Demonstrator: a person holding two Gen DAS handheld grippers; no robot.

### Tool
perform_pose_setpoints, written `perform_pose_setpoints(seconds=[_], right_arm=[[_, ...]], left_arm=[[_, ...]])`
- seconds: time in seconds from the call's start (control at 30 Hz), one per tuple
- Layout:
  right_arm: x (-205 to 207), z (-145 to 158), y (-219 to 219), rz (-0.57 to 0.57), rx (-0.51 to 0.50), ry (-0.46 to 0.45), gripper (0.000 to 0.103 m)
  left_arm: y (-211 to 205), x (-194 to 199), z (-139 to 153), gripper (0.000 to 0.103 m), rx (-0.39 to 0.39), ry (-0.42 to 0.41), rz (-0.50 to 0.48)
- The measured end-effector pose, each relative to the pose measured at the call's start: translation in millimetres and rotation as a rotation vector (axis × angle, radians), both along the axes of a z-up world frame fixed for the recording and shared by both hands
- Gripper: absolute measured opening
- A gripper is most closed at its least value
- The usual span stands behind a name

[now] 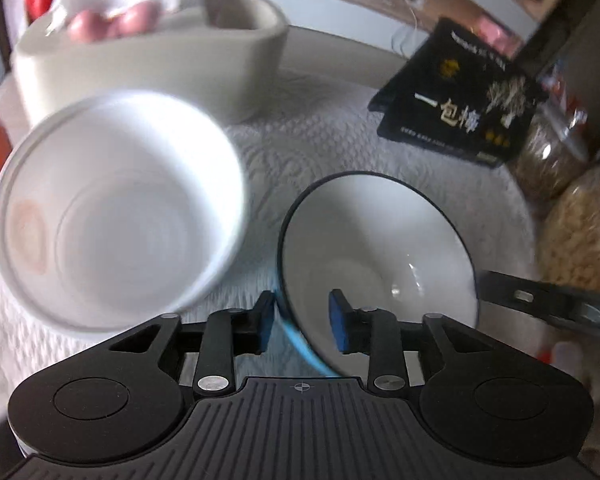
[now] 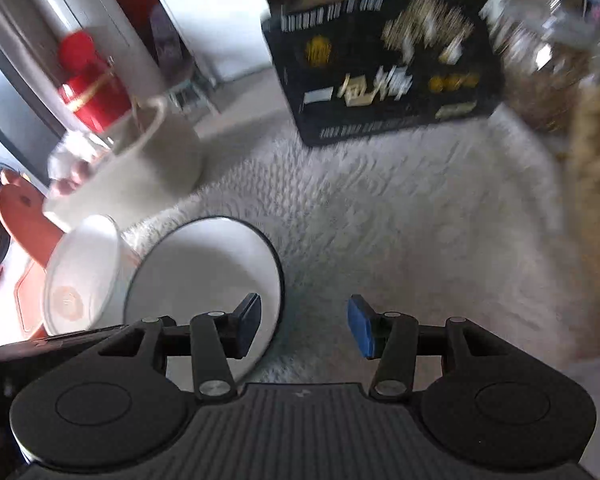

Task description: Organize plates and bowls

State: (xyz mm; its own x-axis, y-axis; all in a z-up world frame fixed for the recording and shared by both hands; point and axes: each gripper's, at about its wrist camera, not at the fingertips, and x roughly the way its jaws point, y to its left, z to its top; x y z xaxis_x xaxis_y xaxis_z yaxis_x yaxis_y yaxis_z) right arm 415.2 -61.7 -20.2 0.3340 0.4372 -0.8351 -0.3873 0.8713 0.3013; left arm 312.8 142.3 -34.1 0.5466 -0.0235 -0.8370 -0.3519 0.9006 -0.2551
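The left gripper [image 1: 302,322] straddles the near rim of a dark-rimmed white bowl [image 1: 380,256], one blue pad inside the bowl and one outside, with a gap visible on both sides. To the left sits a blurred plain white bowl [image 1: 116,216]. Both rest on a textured white cloth [image 1: 320,148]. Behind stand a beige container [image 1: 160,64] and a black box [image 1: 456,96] with gold lettering.

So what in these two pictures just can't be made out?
- Black box lettering: smeared by motion blur in the right wrist view.
- Beige tub contents: blurred in the left wrist view, rim hides the rest.
- Black-rimmed bowl near edge: hidden behind the left gripper.
- Jars: cut off at the right edge.
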Motion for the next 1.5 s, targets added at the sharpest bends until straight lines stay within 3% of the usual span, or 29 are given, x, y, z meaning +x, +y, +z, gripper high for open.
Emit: perform_pose_setpoints(seconds=[0.07, 0.23, 0.43, 0.63, 0.8, 0.97, 1.1, 1.17, 1.23, 1.33, 1.5], right_arm=[[14.0, -17.1, 14.9, 0.014, -0.005, 0.058, 0.048], [25.2, -51.9, 45.8, 0.093, 0.015, 0.192, 0.044], [17.2, -47.3, 39.8, 0.080, -0.011, 0.165, 0.043], [9.8, -27.6, 2.7, 0.052, -0.040, 0.085, 0.043], [14.8, -40.3, -12.1, 0.017, -0.060, 0.099, 0.043], [11.5, -48.6, -12.3, 0.021, -0.036, 0.124, 0.046], [9.5, -48.6, -8.1, 0.010, -0.038, 0.123, 0.047], [8.4, -48.0, -6.4, 0.005, -0.041, 0.120, 0.048], [6.3, -45.9, -4.2, 0.014, -0.035, 0.119, 0.048], [5.8, -43.3, 0.4, 0.045, -0.005, 0.134, 0.043], [8.5, -46.1, 8.9, 0.059, -0.002, 0.137, 0.043]], left_arm=[[2.1, 5.8, -2.9, 0.044, -0.011, -0.010, -0.018], [12.1, 11.2, -19.3, 0.039, -0.092, 0.013, -0.022], [2.1, 9.1, -18.8, 0.041, -0.102, 0.010, -0.046], [-30.6, 9.2, -23.7, 0.041, -0.149, 0.019, -0.152], [-43.1, 6.4, -27.7, 0.041, -0.154, 0.019, -0.203], [-35.9, 7.6, -26.7, 0.040, -0.172, 0.003, -0.199], [-23.3, 13.6, -35.9, 0.039, -0.272, 0.023, -0.179], [-20.9, 15.6, -38.6, 0.037, -0.273, 0.023, -0.168], [-21.7, 15.8, -36.7, 0.041, -0.280, 0.013, -0.170], [-18.5, 14.5, -31.8, 0.042, -0.218, 0.013, -0.148], [-2.4, 15.9, -34.3, 0.041, -0.256, 0.007, -0.124]])
